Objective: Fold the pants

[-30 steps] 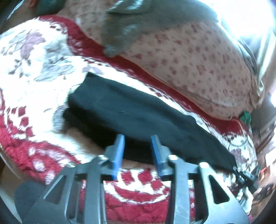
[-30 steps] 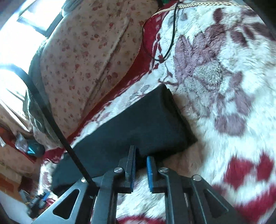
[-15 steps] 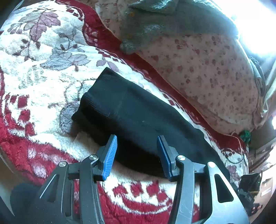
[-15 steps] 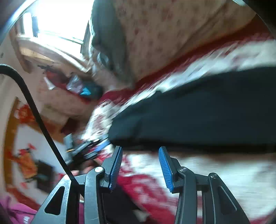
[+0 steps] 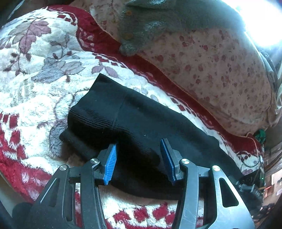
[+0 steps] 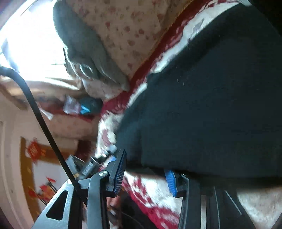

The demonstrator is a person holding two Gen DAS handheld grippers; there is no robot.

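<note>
We see the folded pants (image 5: pixel 141 126) lying along the blanket's (image 5: pixel 35 98) near edge, with left gripper (image 5: pixel 139 162) and right gripper (image 6: pixel 144 174) both spread wide, holding nothing.

Black pants (image 5: pixel 141 123) on a cream plush blanket (image 5: pixel 44 88) patterned with mauve-grey leaves and deep red border blocks. At 1 o'clock, pale quilt (image 5: pixel 220 70) sprinkled with small red flowers; grey-green knit garment (image 5: pixel 167 15) at 12. Blue ribbed pads on dark grey left claw (image 5: pixel 140 158) and right claw (image 6: pixel 145 173).
</note>
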